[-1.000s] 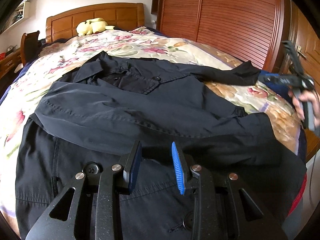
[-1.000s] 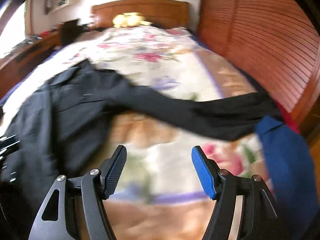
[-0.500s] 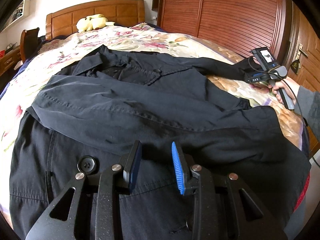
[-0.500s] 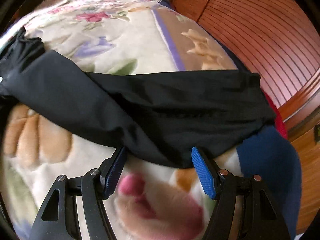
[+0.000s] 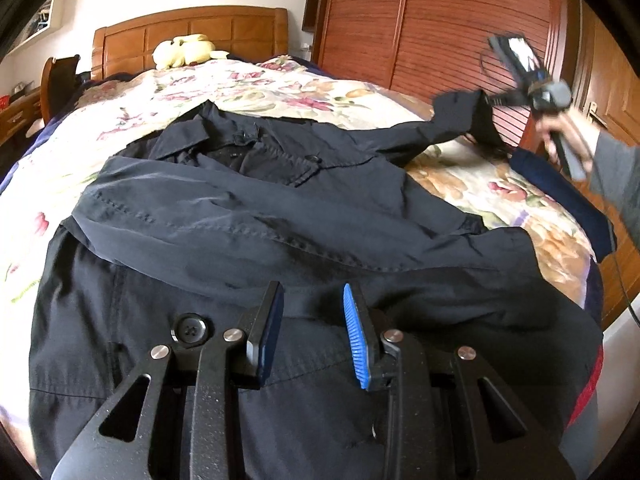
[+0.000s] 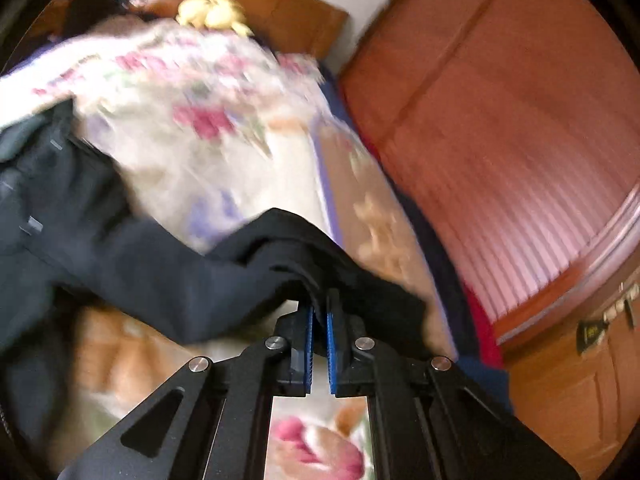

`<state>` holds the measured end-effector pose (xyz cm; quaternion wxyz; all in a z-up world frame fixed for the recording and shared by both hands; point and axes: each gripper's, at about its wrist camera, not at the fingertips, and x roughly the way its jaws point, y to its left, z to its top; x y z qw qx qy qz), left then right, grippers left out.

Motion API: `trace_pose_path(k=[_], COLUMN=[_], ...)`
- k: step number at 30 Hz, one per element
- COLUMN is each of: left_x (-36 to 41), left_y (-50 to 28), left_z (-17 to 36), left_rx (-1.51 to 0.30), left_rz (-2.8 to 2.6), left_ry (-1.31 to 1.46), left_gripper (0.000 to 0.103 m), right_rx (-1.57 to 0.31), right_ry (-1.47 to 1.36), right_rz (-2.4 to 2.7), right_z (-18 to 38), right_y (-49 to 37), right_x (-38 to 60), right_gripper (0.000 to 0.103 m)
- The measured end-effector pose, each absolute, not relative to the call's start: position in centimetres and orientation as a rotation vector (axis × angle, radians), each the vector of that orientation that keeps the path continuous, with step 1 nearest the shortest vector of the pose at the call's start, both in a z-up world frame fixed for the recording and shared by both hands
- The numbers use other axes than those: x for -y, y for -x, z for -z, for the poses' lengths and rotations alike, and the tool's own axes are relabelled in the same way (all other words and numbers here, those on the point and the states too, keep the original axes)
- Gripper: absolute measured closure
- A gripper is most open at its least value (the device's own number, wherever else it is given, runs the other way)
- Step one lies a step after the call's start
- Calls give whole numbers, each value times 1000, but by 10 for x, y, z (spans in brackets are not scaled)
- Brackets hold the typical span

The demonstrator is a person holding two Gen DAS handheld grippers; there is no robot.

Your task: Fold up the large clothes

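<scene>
A: While the right hand-held gripper (image 6: 319, 322) has its blue pads clamped on the cuff end of the sleeve (image 6: 224, 276), what worries you?

B: The hold looks thin. Only an edge of dark cloth is pinched between the pads, and the sleeve hangs lifted off the bed (image 5: 248, 84), stretched back toward the jacket (image 5: 256, 216). I'd judge that a quick swing across could pull the cuff out, and then the sleeve would drop crooked on the floral bedspread.

A: And the rest of the jacket?

B: It lies spread on the bed, collar toward the headboard, the other sleeve already laid across the chest. The left hand-held gripper (image 5: 312, 332) sits low over the hem part with its jaws narrowly apart. I cannot tell whether they press on cloth or merely hover over it. If nothing pins the body, dragging the raised sleeve may tow the whole jacket sideways and undo the sleeve already folded.

A: Anything else in the way?

B: A dark blue cloth (image 5: 560, 196) lies at the bed's right edge, just under the raised cuff; the sleeve might catch it. The right view is blurred, so finer detail there escapes me.

A: Any containers to account for?

B: None that I can see: no basket, box or open drawer. The wardrobe (image 5: 440, 28) beside the bed has its doors shut, contents hidden.
</scene>
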<state>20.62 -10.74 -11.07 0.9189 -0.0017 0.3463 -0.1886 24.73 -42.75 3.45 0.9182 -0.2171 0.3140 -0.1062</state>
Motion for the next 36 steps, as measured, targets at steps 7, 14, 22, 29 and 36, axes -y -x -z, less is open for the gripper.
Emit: trace_pose_path(k=[7,14,22,29,36], left_x=[88,69,66,67,68], left_y=[-195,-193,-195,-195,-196], left_z=[100,98,104,105,108], left_rx=[-685,-680,-698,-702,-707], left_rz=[379,351,351,348,344], left_ry=[-1,24,33,28,18], left_gripper=[71,71,71,71,71], right_rx=[-572,-631,-726,-673,-715], right_ry=[511,533,486,492,457], right_rz=[-38,-198,-267,-275,-210], right_z=[-57,-26,-37,-46,-11], right_y=[-186,-147,-159,-146,-152], right_x=[314,251,259,272,296], right_gripper=[98,98,65,44,43])
